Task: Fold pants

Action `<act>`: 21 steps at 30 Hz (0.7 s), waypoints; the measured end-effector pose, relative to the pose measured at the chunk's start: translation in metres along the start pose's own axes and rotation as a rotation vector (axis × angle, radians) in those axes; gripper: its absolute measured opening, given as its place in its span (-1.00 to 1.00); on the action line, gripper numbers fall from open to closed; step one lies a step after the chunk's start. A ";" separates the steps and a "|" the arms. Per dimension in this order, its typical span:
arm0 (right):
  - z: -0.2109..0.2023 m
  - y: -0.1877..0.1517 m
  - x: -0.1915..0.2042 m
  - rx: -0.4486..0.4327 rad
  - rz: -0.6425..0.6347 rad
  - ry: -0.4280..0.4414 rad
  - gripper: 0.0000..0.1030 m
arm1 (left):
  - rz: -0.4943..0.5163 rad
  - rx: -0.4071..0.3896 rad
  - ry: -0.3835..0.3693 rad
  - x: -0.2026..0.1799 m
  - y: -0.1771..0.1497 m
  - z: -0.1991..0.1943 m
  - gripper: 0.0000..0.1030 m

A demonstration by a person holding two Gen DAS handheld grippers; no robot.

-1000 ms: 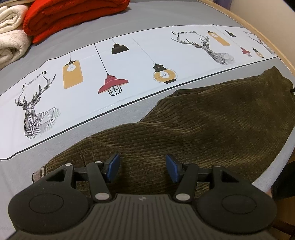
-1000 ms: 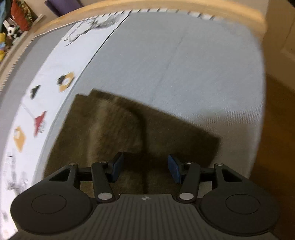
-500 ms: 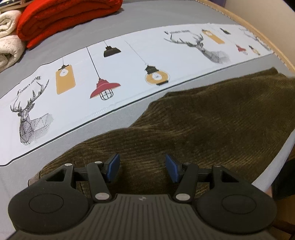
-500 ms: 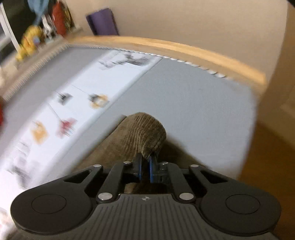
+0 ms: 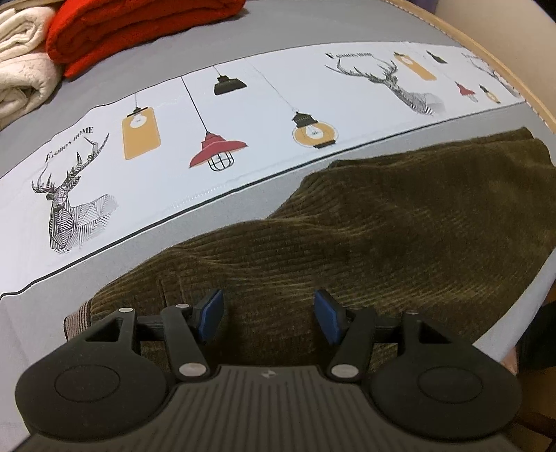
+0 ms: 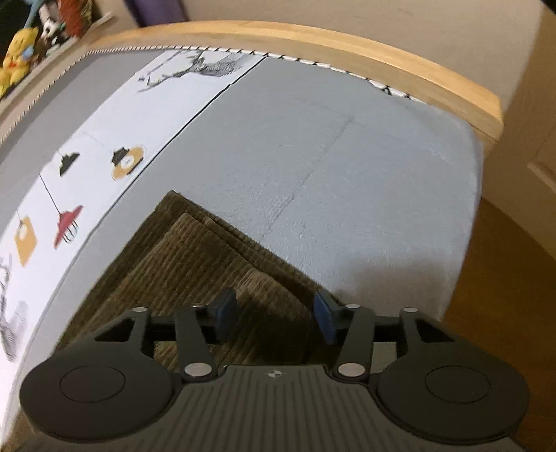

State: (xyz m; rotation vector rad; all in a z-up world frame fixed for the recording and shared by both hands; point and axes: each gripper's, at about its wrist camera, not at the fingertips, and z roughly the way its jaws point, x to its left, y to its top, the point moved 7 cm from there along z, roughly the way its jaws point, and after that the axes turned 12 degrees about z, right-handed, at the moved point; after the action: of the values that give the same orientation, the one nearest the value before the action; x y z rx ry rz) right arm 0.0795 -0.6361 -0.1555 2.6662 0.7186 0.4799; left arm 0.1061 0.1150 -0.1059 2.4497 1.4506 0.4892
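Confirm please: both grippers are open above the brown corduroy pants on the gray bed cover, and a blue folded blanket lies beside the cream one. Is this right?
Not quite. The folded blanket beside the cream blanket is red, not blue, as the left wrist view shows. The rest holds: the left gripper and the right gripper are both open above the brown corduroy pants on the gray bed cover.

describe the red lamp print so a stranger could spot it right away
Find the white printed band crossing the grey bedspread. Near its middle, between two yellow lamps, hangs the red lamp: the only one with a red shade over a black wire cage.
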 end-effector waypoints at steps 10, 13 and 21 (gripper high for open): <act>-0.047 -0.004 0.047 -0.058 -0.189 0.328 -0.65 | -0.006 -0.001 -0.005 0.002 0.007 0.005 0.24; -0.030 -0.005 0.034 -0.093 -0.310 0.061 -0.52 | 0.009 0.007 -0.004 -0.002 0.008 0.008 0.24; -0.015 0.024 0.006 -0.159 -0.190 -0.056 -0.61 | 0.005 -0.014 -0.008 -0.004 0.013 0.004 0.25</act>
State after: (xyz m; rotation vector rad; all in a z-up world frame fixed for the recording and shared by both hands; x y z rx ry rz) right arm 0.0883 -0.6486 -0.1311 2.4253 0.8681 0.3933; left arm 0.1165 0.1047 -0.1051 2.4421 1.4336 0.4888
